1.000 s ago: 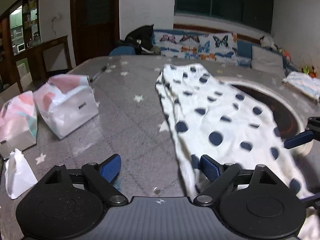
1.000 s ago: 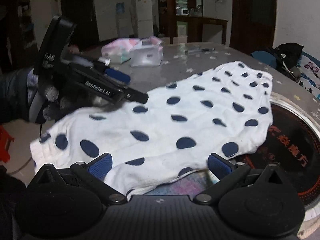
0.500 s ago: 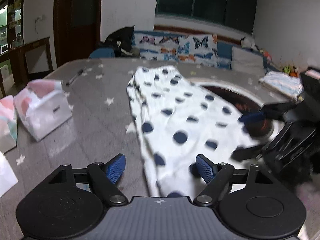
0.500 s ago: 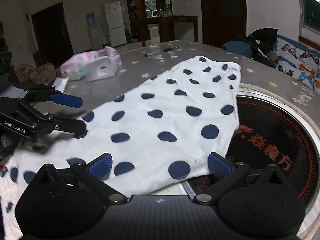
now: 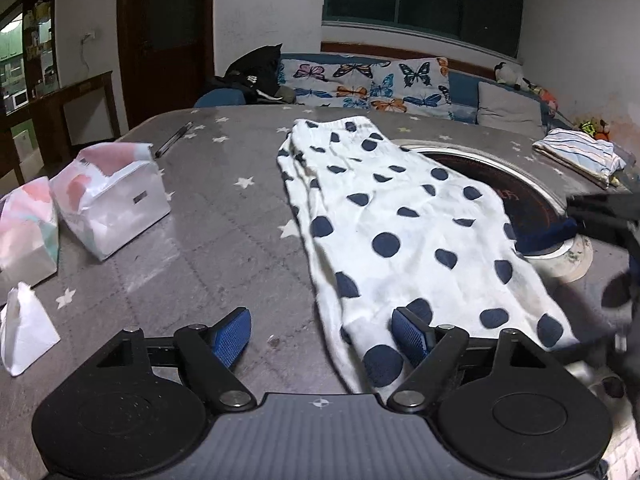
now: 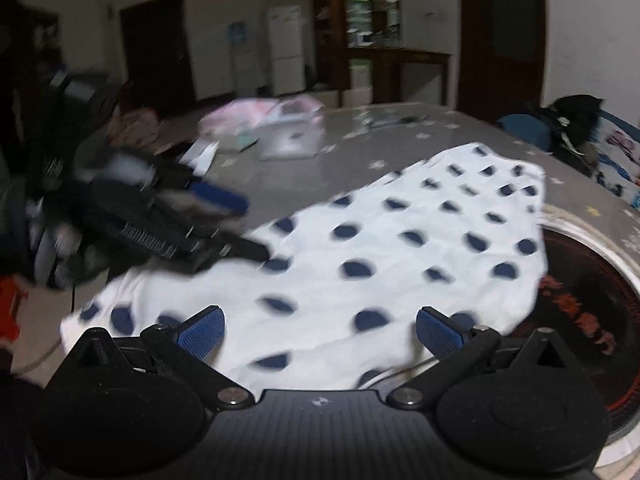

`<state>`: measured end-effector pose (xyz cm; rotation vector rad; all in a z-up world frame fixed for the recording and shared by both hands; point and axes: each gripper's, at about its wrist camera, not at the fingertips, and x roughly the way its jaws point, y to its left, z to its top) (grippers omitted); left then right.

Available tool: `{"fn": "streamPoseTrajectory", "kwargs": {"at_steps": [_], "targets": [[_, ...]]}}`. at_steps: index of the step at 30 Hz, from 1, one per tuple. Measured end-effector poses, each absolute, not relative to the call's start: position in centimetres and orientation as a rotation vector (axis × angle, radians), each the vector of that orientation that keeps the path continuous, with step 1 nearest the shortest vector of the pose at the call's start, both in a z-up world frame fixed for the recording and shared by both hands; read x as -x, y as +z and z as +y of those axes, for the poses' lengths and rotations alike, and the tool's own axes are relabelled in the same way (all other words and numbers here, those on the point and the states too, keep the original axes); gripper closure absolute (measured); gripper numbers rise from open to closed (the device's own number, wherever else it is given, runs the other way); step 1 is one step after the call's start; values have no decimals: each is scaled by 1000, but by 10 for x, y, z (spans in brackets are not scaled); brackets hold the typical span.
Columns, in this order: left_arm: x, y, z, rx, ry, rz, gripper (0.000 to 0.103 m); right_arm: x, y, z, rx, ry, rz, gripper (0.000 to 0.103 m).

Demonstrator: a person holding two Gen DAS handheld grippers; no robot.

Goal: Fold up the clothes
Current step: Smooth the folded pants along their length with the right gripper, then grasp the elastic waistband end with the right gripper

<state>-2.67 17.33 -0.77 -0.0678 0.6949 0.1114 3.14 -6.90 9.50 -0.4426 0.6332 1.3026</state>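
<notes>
A white garment with navy dots [image 5: 400,216] lies flat and lengthwise on the grey star-patterned table [image 5: 224,240]. My left gripper [image 5: 322,332] is open at the garment's near end. The hem lies beside its right fingertip [image 5: 408,330], and the pads do not press on it. In the blurred right wrist view, my right gripper [image 6: 320,336] stands open over the long edge of the garment [image 6: 400,248], with cloth under its fingers but not pinched. The left gripper [image 6: 188,220] shows there as a dark blur at the left end. The right gripper [image 5: 600,216] is at the picture's right edge.
Two pink-and-white bags [image 5: 112,200] [image 5: 24,232] and a small white paper bag [image 5: 24,328] sit on the table's left side, with a pen [image 5: 174,140] behind them. A round black hotplate [image 5: 524,204] lies partly under the garment. Folded striped cloth [image 5: 580,152] sits far right.
The left gripper's jaws have narrowed slightly. The right gripper swung away and came back along the garment's edge, and its view is now blurred. The garment stays flat.
</notes>
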Motion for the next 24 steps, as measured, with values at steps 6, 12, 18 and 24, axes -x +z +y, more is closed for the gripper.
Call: {"fn": "streamPoseTrajectory", "kwargs": {"at_steps": [6, 12, 18, 24], "targets": [[31, 4, 176, 87, 119, 667, 22, -31, 91, -79, 462, 1279, 665, 0], [26, 20, 166, 119, 61, 619, 22, -69, 111, -80, 360, 1219, 672, 0], [9, 16, 162, 128, 43, 641, 22, -139, 120, -57, 260, 1129, 699, 1], [-5, 11, 172, 136, 61, 658, 21, -215, 116, -21, 190, 1036, 739, 7]]}}
